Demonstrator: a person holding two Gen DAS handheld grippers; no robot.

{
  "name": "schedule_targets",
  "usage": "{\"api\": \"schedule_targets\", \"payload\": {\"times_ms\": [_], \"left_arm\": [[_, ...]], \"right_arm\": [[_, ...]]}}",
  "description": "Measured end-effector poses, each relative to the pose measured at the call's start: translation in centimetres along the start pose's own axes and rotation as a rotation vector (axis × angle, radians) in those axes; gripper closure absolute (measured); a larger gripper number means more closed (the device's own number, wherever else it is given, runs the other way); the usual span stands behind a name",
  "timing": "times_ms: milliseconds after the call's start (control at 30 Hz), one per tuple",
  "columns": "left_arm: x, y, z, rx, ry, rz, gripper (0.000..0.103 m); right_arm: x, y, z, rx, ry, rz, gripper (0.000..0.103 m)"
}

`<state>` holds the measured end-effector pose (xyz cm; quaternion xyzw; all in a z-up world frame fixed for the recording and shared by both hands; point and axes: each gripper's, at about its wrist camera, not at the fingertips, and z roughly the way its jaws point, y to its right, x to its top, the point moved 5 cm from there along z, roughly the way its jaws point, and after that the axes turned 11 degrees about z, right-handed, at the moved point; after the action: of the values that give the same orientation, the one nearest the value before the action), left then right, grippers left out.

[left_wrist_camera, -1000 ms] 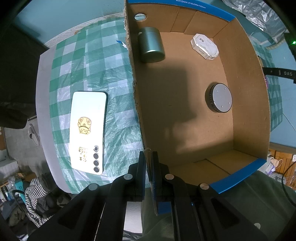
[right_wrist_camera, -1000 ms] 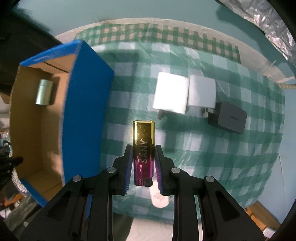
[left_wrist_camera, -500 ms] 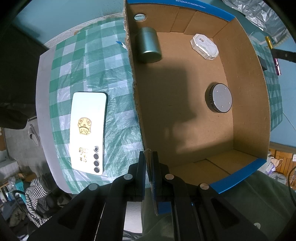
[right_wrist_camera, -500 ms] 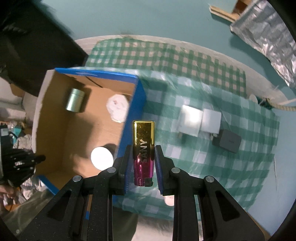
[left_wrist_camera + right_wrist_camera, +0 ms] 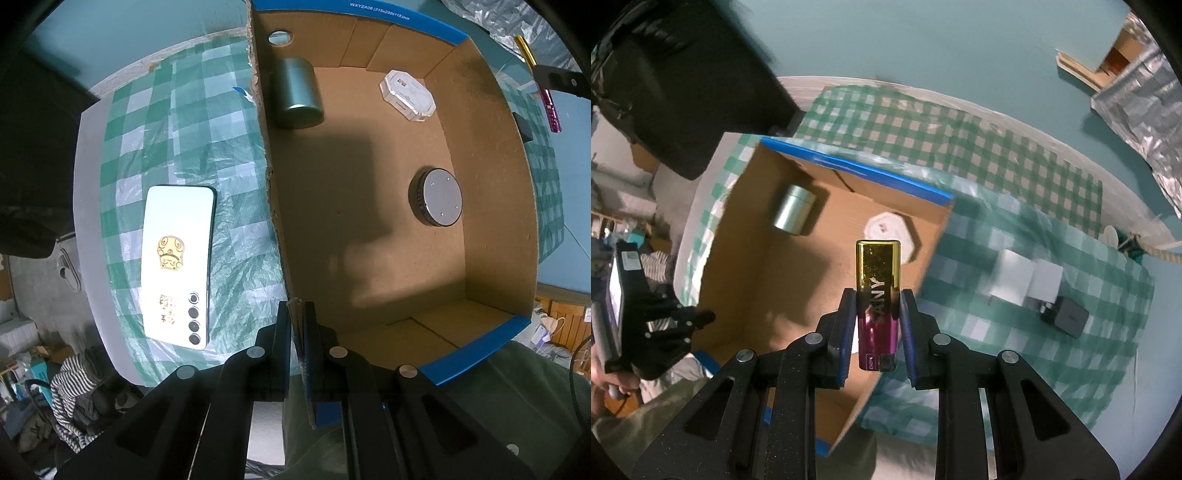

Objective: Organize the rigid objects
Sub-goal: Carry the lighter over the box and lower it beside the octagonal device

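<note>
A cardboard box with blue outer sides stands on the green checked cloth. My left gripper is shut on its near left wall, pointing straight down. Inside lie a green cylinder tin, a white octagonal case and a round grey-topped tin. My right gripper is shut on a gold-and-magenta lighter, held high above the box's right wall. That lighter also shows at the upper right of the left wrist view.
A white phone lies face down on the cloth left of the box. Right of the box sit two white adapters and a black charger. A dark chair stands beyond the table's far left corner.
My right gripper has risen and moved left with the lighter, from over the open cloth to above the box's right wall. The left gripper and the box have not moved.
</note>
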<state>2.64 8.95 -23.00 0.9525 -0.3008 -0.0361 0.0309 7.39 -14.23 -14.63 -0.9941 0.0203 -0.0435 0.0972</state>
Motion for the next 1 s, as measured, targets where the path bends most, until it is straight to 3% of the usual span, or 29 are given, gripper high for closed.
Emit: {"api": "schedule_targets", "payload": {"times_ms": [667,1000], "left_arm": [[-0.1,-0.2,0.0,-0.006,0.006,-0.007,0.098],[-0.2,-0.2,0.1,-0.005,0.004,-0.005,0.098]], "right_arm": [[0.3,-1.7,7.1,-0.065,-0.075,-0.021,0.081],[-0.2,-1.0,7.8,-0.112,-0.088,-0.029,0.081]]}}
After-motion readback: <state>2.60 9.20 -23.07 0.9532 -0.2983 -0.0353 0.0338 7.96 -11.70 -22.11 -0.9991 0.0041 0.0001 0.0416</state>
